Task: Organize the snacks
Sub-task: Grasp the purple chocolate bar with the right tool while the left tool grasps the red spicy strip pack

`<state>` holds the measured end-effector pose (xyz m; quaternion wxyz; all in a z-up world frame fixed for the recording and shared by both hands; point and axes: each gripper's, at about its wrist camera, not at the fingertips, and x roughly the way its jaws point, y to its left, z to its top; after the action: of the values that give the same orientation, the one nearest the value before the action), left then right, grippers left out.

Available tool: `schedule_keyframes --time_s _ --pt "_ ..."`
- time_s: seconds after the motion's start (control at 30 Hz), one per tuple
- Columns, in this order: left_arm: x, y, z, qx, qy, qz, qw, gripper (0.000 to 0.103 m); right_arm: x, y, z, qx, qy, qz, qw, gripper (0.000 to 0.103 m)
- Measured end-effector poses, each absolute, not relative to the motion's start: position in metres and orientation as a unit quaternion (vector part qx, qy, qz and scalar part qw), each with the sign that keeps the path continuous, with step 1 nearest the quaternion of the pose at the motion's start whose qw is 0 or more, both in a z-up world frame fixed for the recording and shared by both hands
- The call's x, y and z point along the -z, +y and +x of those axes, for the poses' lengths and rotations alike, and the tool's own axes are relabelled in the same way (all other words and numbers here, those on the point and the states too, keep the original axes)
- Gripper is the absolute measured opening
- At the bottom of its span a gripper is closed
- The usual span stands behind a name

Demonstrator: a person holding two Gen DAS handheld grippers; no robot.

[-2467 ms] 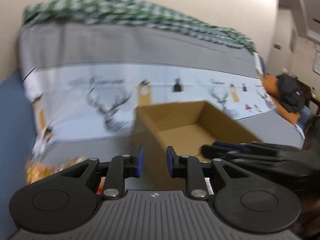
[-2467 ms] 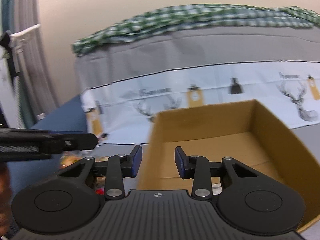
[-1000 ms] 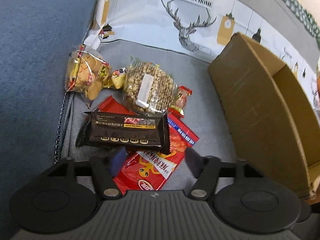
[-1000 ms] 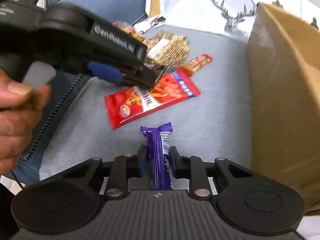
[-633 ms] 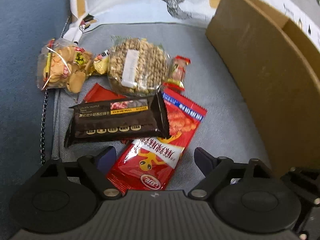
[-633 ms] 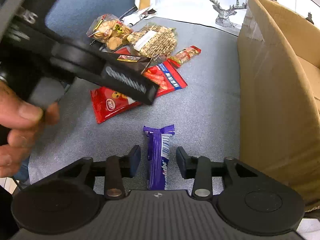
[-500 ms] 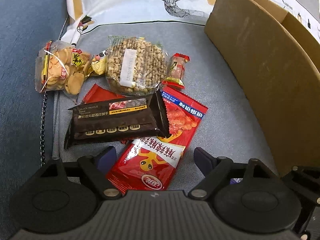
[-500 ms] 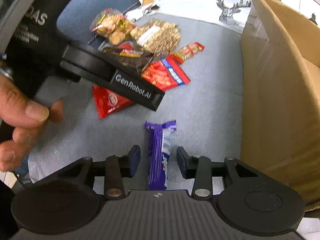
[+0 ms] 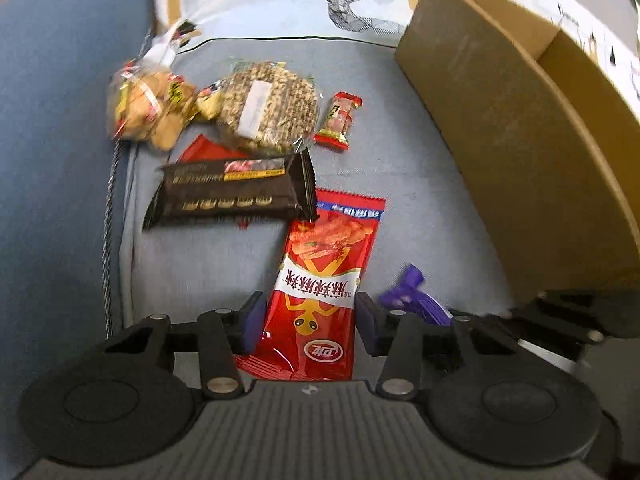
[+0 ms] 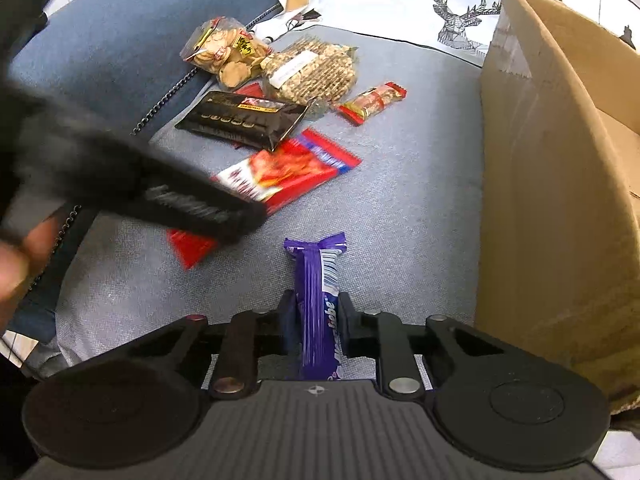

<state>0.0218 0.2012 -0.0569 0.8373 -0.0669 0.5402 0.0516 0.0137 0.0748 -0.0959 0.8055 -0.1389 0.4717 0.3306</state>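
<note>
The left gripper (image 9: 310, 320) points down at the grey cushion (image 9: 400, 184), its jaws closing around the lower end of the red snack packet (image 9: 324, 280), which lies flat between them with a sliver of gap on each side. The right gripper (image 10: 316, 318) is closing too, and its pads already pinch the purple chocolate bar (image 10: 318, 280) low in the middle of its view. Above the red packet, the black biscuit pack (image 9: 236, 192) lies across the centre left. Higher up sit the round nut cake (image 9: 266, 106), a bag of small cookies (image 9: 148, 110) at upper left, and a little red candy (image 9: 338, 120). The cardboard box (image 9: 520, 140) fills the right side.
</note>
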Motion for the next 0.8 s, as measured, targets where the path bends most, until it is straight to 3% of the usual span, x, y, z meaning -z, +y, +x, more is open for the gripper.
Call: schedule_keyframes --time_s 0.2,0.47,0.7,0.8 --pt "0.06 0.202 0.009 -0.077 0.562 -0.088 0.819 0.054 0.095 0.074 0.013 -0.331 0.474 -0.147 0.803 0.023" --pt "0.076 0.195 0.024 -0.065 0.583 -0.046 0.808 0.074 0.095 0.073 0.015 -0.335 0.481 -0.155 0.795 0.03" --pt "0.08 0.191 0.031 -0.061 0.577 -0.022 0.814 0.072 0.096 0.075 0.014 -0.337 0.476 -0.168 0.795 0.031" --pt "0.078 0.189 0.032 -0.058 0.571 -0.015 0.819 0.059 0.096 0.075 0.014 -0.336 0.475 -0.169 0.796 0.031"
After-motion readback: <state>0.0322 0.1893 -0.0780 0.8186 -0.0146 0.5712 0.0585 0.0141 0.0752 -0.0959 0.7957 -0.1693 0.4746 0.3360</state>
